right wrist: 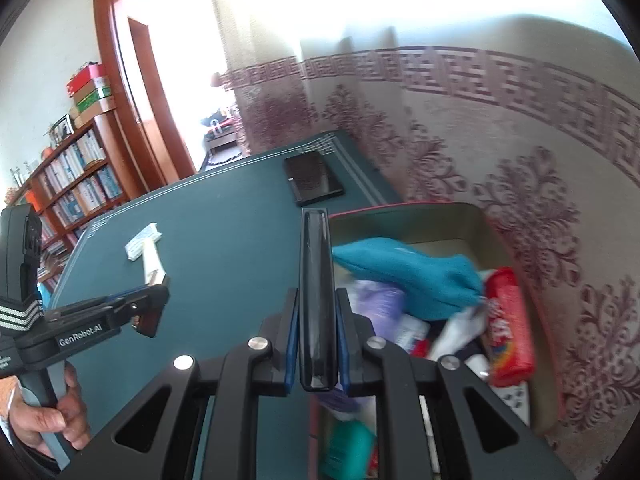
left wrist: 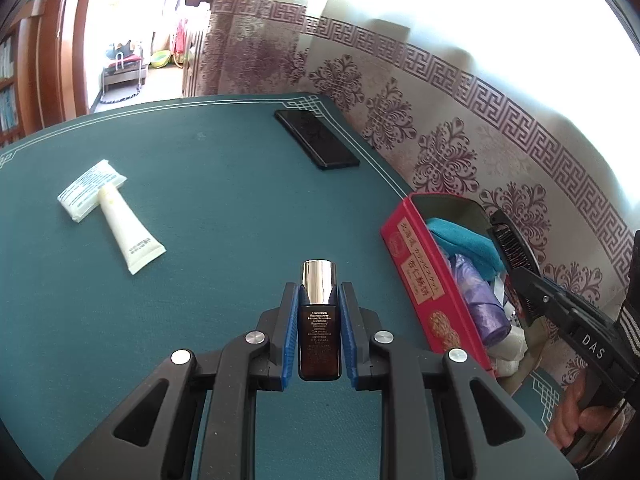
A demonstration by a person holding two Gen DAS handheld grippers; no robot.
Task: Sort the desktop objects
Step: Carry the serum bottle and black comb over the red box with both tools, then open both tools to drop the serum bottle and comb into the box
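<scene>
brown bottle [left wrist: 319,322] clamped in left gripper [left wrist: 319,300]; right gripper [right wrist: 316,304] grasps black comb [right wrist: 317,292].

Shiny metal-capped brown glass bottle [left wrist: 319,322]; matt green tabletop [left wrist: 200,208]

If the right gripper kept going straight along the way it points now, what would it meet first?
Probably the teal cloth in the red box. The right gripper, shut on a black comb, points down over the box's near edge; depth is unclear.
</scene>
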